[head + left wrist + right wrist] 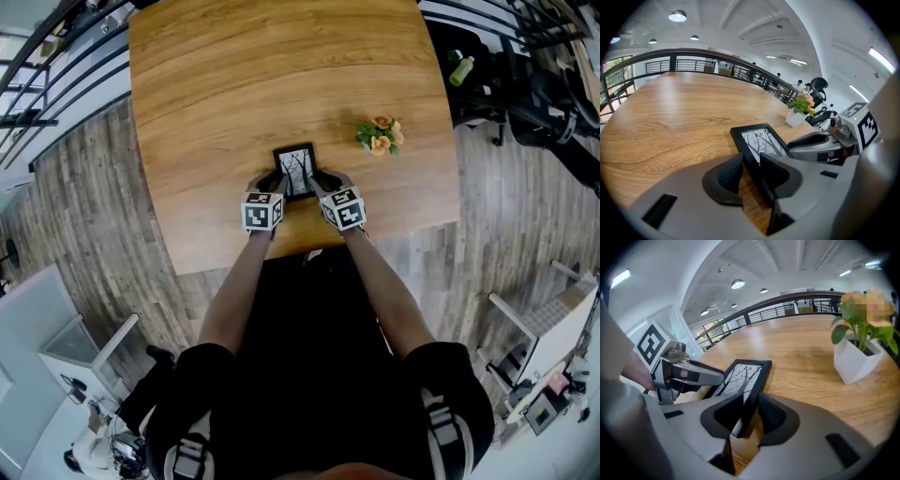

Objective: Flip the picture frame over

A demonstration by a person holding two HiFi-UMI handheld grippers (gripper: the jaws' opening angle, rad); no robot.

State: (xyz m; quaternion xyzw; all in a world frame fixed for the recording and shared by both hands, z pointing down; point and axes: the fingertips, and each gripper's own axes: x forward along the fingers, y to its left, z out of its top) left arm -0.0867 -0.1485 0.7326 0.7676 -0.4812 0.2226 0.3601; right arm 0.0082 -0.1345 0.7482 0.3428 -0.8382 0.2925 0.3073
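i have the table (234,84) below me, a wide wooden top, and the picture frame (295,169) lies near its front edge, a little right of the middle. it is a small black frame with a black-and-white print of bare tree branches, picture side up.

the left gripper (751,161) has the frame's left border between its jaws close to the near corner. its pads are closed onto that border, with a sliver of wood grain showing beside the outer pad lower down.

the right gripper (751,399) holds the right border the same way. one pad lies on the glass face and the other against the outer edge. in this gripper's view the near end of the frame looks tipped up off the wood, while the far end looks to rest on the table.

the two grippers sit just beside each other at the frame's near corners, angled down and inward. a small potted plant (380,136) with orange flowers, in a white pot, stands on the table to the right of the frame, apart from it.
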